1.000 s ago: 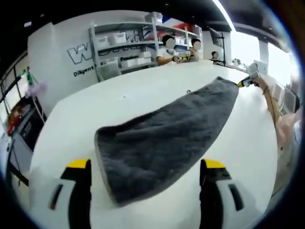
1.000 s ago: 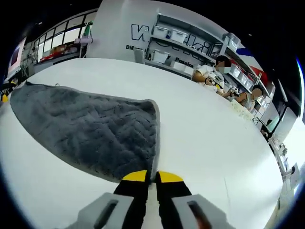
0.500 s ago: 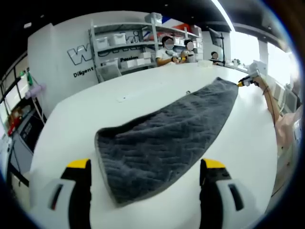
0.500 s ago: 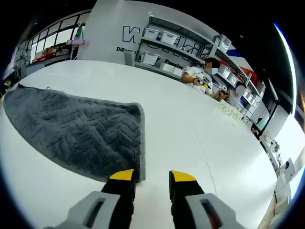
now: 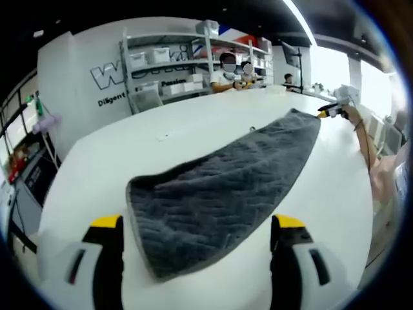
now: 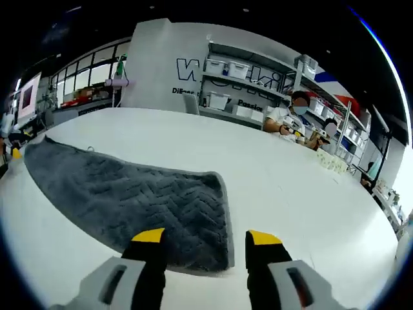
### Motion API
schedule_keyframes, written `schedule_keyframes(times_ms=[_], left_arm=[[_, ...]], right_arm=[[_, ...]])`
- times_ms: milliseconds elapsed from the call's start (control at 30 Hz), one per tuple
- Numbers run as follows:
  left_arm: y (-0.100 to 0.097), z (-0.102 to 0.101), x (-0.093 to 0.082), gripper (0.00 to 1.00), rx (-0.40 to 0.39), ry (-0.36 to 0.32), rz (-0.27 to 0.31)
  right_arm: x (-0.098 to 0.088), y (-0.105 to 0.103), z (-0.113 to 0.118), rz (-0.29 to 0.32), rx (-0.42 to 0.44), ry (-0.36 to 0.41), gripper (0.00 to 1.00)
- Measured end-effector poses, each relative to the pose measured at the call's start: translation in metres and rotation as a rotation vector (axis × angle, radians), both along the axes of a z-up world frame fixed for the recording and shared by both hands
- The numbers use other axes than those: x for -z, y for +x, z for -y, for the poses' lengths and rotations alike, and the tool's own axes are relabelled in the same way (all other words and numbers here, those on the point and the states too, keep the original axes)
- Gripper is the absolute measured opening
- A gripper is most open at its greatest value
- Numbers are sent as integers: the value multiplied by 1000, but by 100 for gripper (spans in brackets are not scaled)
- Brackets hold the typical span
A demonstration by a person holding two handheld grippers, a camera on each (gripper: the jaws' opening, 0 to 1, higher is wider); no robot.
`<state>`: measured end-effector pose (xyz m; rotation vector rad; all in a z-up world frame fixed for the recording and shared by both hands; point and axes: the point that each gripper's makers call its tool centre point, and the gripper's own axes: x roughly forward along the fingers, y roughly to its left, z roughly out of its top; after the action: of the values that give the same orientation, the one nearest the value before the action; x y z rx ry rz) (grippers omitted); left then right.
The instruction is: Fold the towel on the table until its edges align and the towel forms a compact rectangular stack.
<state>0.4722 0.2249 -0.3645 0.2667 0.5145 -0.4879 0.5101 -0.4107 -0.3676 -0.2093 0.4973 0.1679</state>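
Jaws of the left gripper stand wide apart, holding nothing, straddling the near end of the grey towel. The right gripper likewise has its jaws spread and empty over the towel's other short edge. The towel lies flat and stretched long on the white tabletop, with shelving behind.

Towel btwn my jaws: thick grey cloth, plush, matt, w/ quilted chevron texture. Table: smooth white top, slight sheen.
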Motion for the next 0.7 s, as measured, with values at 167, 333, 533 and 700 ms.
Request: schedule_keyframes(times_ms=[167,333,533,700], left_arm=[[0,-1,-1,99,-4,-2,6],[0,8,-1,99,19,-10,8],[-2,20,2,99,57,-29,-7],[-1,16,-2,99,37,-44,5]], right_arm=[[-3,1,-11,21,-27,28,73],[-7,1,-31,47,-84,85,85],[-8,5,-25,51,-64,97,96],[-5,6,-27,37,-62,102,100]])
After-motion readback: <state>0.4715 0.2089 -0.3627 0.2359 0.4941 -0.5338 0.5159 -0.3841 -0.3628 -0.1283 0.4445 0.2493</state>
